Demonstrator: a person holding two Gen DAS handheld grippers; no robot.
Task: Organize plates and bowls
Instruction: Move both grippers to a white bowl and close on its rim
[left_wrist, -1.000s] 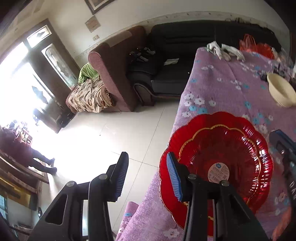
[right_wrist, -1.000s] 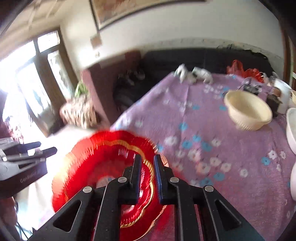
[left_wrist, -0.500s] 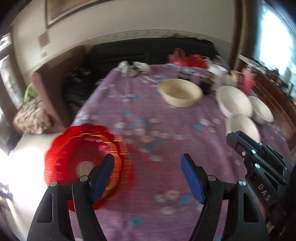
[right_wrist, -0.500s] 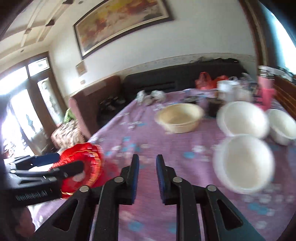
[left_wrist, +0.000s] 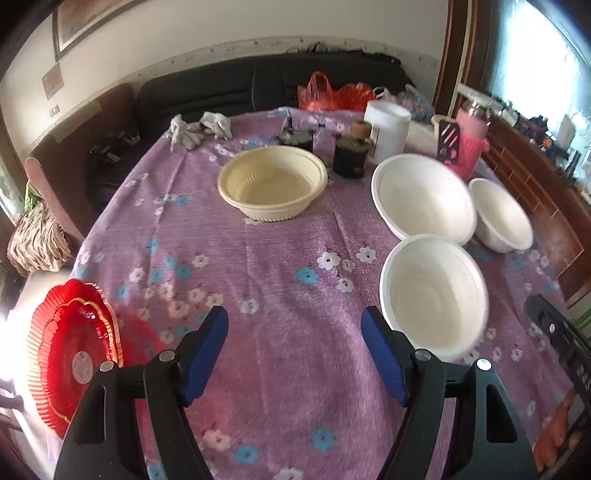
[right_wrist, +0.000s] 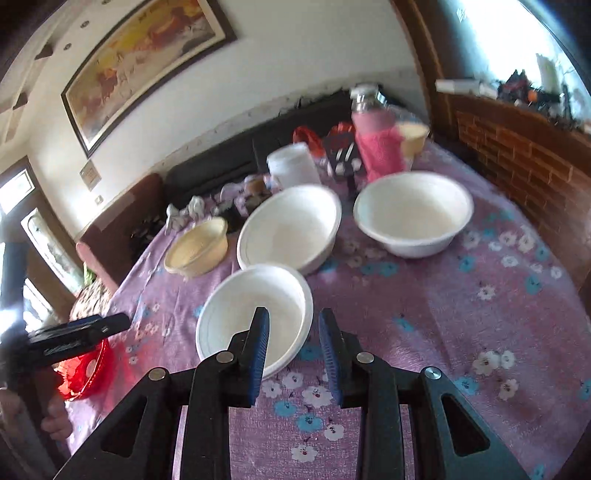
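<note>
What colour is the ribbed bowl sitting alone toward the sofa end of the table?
Cream-yellow. The ribbed bowl shows best in the left wrist view.

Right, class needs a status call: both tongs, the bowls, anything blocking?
Left tongs open, empty. Right tongs opening, empty, above nearest white bowl rim. Red plate at table edge. Nothing blocking.

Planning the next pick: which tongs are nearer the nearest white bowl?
Right. The right tongs, jaws opening and empty, straddle the rim of the bowl in their own view. The left tongs stand open over bare cloth beside that bowl.
</note>
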